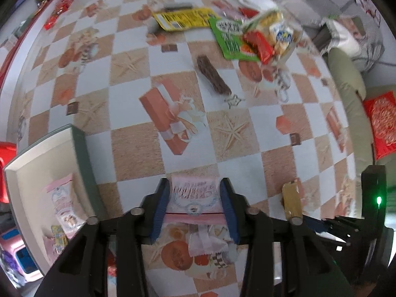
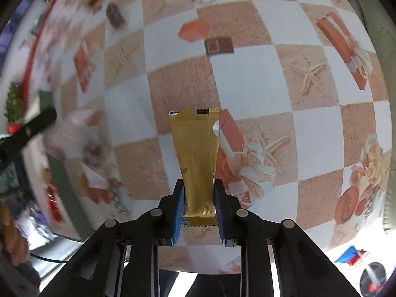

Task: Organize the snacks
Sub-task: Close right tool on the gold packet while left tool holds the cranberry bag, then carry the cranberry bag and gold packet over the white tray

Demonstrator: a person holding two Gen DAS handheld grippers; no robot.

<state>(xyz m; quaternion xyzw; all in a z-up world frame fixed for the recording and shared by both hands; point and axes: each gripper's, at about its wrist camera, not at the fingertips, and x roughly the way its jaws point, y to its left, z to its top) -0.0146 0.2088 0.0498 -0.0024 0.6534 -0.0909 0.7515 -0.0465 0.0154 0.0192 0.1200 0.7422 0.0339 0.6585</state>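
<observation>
Left tool [image 1: 195, 205]: clenched on a pink foil snack packet [image 1: 194, 198]; blue pads press both of its side edges, the packet crosswise between them, lifted off the counter.
Right tool [image 2: 199, 210]: clenched on a gold foil snack stick [image 2: 195, 158]; pads pinch its near end, the rest juts forward past the fingertips, crimped far end tilted over the cloth.
Counter [image 1: 138, 104]: covered with a checked white-and-tan cloth printed with starfish and gift boxes.
Gold stick, seen from the left wrist: just right of the left tool, with the right tool's dark frame at the lower right edge.
Storage box [image 1: 79, 148]: shallow cream tray with grey-green rim, just left of the left tool; one more pink packet [image 1: 63, 203] lies inside, with a small yellow-blue wrapper [image 1: 59, 238] beside it.
Brown bar [image 1: 212, 78]: one dark brown wrapped bar, alone on the cloth, well ahead of the left tool.
Far pile: one yellow flat packet [image 1: 183, 19], one green packet [image 1: 229, 39] touching it, one red wrapper [image 1: 259, 44] and one pale yellow-white packet [image 1: 279, 34] heaped on the green one.
Far left edge: several red wrapped sweets [image 1: 61, 7] in a row; count unclear, blurred.
Count of pink packets: two, one gripped, one boxed.
Count of gold sticks: one.
Right-wrist view, left side: motion blur; a dark bar crosses there, nature unclear.
</observation>
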